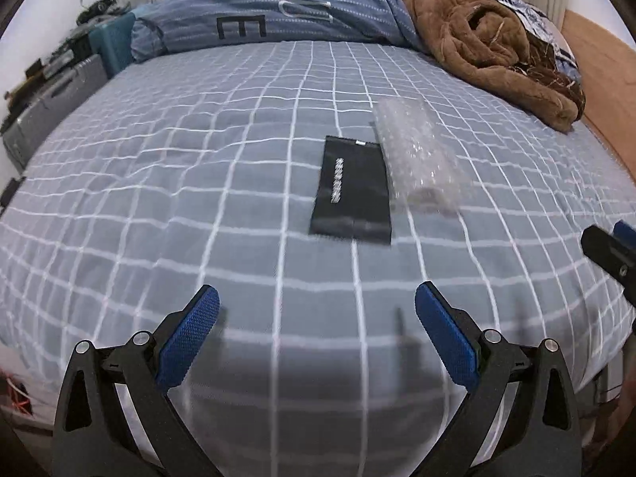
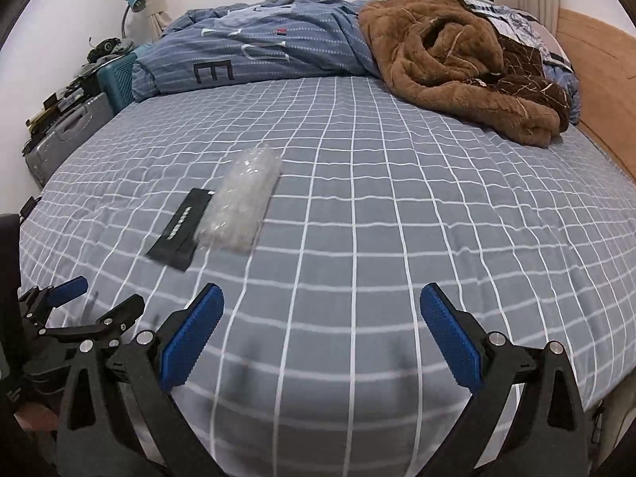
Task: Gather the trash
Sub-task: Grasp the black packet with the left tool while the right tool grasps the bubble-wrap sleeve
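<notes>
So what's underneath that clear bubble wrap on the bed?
Mostly the checked bedsheet, whose lines show faintly through the bubble wrap. Its left edge appears to overlap the black packet. Whether anything is wrapped inside cannot be told.

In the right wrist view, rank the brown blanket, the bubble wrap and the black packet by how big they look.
1. brown blanket, largest by far, though farthest away.
2. bubble wrap.
3. black packet, a bit smaller; the wrap overlaps its edge, so this gap is unsure.
</notes>
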`<act>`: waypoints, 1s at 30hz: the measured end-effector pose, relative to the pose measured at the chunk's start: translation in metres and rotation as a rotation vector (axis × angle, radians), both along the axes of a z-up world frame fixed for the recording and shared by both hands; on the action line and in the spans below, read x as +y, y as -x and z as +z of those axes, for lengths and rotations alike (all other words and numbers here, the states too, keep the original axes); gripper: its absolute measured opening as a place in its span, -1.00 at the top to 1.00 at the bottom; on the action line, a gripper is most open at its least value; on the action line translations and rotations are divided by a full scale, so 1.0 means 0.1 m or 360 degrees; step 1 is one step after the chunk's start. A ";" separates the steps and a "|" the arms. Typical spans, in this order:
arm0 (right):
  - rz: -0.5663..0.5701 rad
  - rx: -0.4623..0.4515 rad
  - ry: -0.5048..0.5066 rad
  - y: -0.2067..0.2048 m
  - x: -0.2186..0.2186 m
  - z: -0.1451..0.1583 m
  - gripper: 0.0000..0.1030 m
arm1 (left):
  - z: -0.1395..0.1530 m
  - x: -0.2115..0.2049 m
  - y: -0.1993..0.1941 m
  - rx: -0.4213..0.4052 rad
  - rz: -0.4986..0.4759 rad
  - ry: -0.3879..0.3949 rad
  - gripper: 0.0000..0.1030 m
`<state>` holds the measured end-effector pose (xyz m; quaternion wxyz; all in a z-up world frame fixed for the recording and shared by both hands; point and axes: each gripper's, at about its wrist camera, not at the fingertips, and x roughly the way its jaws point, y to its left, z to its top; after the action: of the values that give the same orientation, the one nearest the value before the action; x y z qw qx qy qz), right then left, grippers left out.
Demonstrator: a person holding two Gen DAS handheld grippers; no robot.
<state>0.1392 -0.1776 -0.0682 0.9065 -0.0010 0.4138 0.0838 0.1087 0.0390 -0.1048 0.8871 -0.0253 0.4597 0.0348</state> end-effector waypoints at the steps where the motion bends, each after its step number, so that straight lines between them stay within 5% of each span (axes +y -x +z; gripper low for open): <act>1: 0.0004 0.0014 -0.0018 -0.06 0.00 -0.03 -0.85 | -0.02 -0.01 -0.08 0.0008 -0.0007 0.0012 -0.89; 8: 0.0063 0.0045 -0.0023 -0.37 0.20 -0.15 -0.85 | -0.18 -0.12 -0.60 0.0067 -0.0053 0.0004 -0.83; 13: 0.0078 0.0048 -0.0003 -0.51 0.26 -0.18 -0.85 | -0.29 -0.11 -0.77 0.0109 -0.0066 -0.0029 -0.54; 15: 0.0070 0.0054 -0.0004 -0.57 0.25 -0.19 -0.85 | -0.29 -0.11 -0.80 0.0109 -0.0077 -0.0040 -0.22; 30: 0.0066 0.0108 -0.0052 -0.76 0.40 -0.27 -0.85 | -0.17 -0.03 -0.68 0.0093 -0.0096 0.0039 0.41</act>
<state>0.2151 -0.1377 -0.0954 0.8898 0.0082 0.4429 0.1093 0.1764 0.0363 -0.1217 0.8735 -0.0214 0.4864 0.0032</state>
